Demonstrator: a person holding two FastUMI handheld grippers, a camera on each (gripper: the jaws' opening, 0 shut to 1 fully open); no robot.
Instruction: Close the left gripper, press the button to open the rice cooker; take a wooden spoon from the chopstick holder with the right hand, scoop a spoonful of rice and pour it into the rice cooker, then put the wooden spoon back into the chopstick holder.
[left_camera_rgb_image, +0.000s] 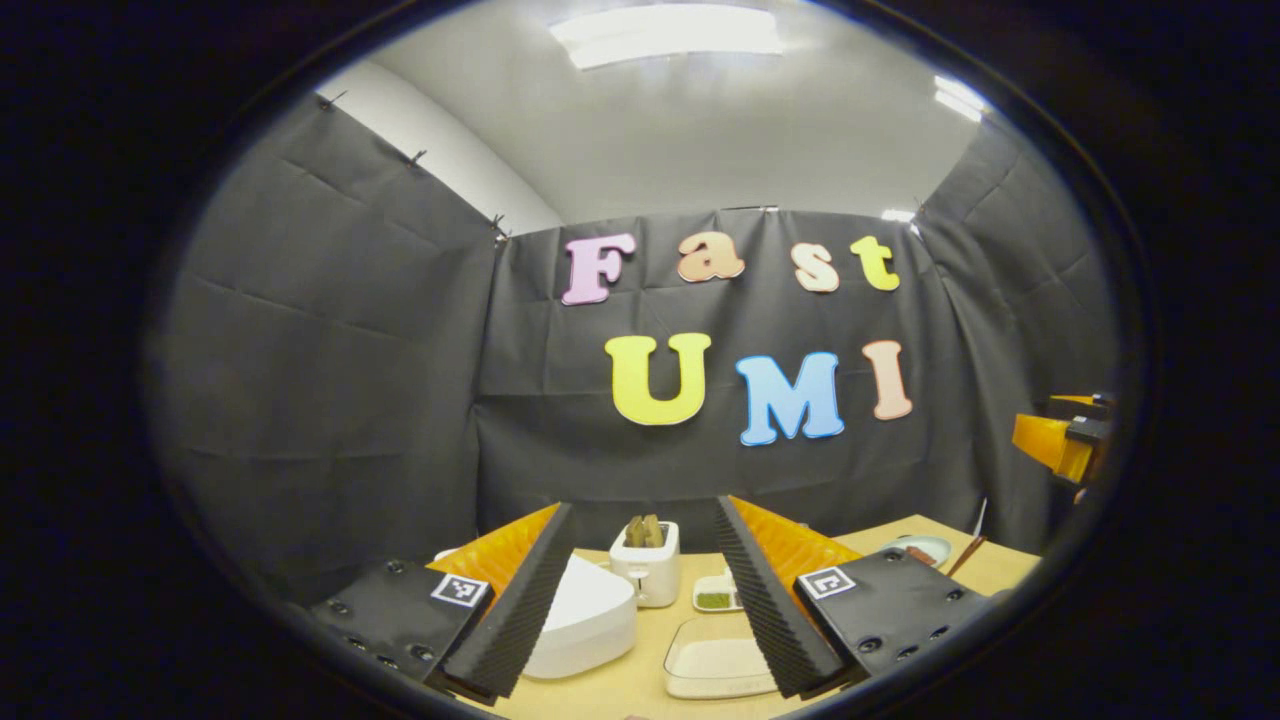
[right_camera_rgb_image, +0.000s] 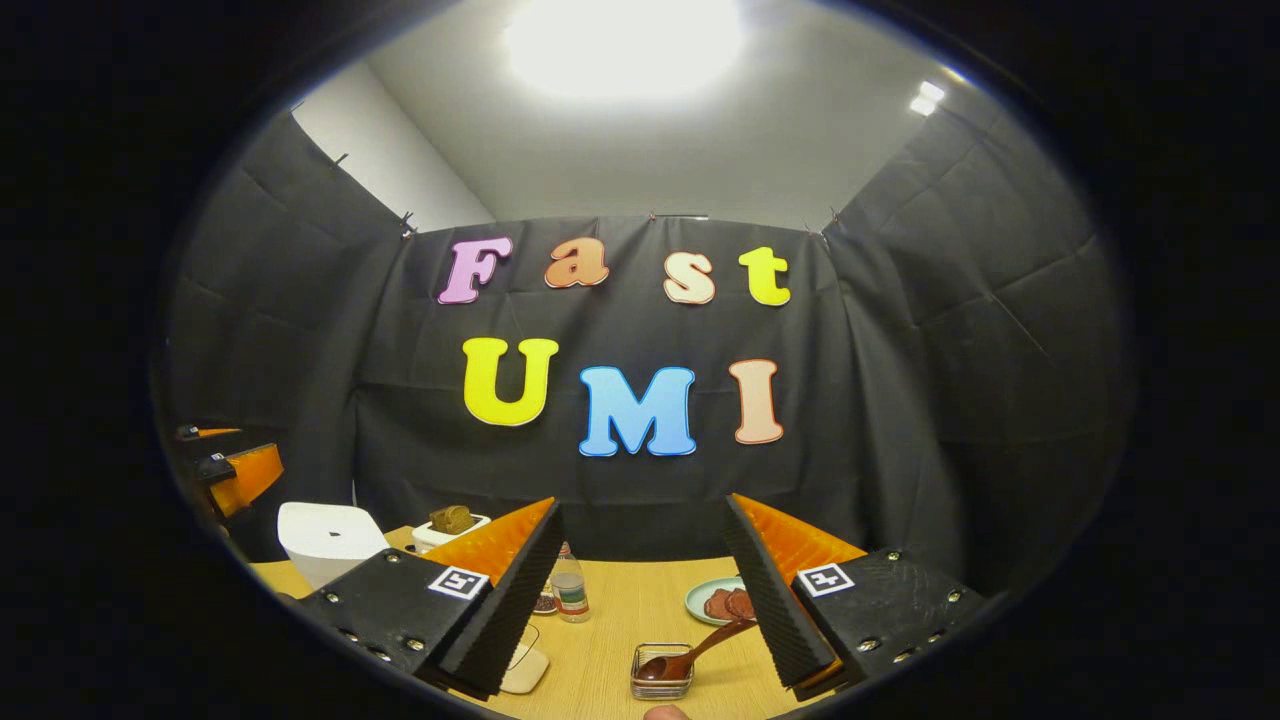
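Observation:
The white rice cooker (left_camera_rgb_image: 585, 620) sits with its lid down just left of my left gripper (left_camera_rgb_image: 642, 515), which is open and holds nothing. A shallow tray of rice (left_camera_rgb_image: 715, 660) lies low between its fingers. In the right gripper view the rice cooker (right_camera_rgb_image: 325, 540) stands at the far left, with the left gripper (right_camera_rgb_image: 235, 475) above it. My right gripper (right_camera_rgb_image: 642, 505) is open and empty. Below it a small clear chopstick holder (right_camera_rgb_image: 662, 678) holds the wooden spoon (right_camera_rgb_image: 700, 645), whose handle leans right toward one finger.
On the wooden table (left_camera_rgb_image: 620, 690) a toaster (left_camera_rgb_image: 645, 565) with bread stands at the back, with a small dish of green bits (left_camera_rgb_image: 713, 598) beside it. A bottle (right_camera_rgb_image: 570, 592) and a plate of red slices (right_camera_rgb_image: 725, 602) stand farther back. The right gripper (left_camera_rgb_image: 1065, 440) is at the far right.

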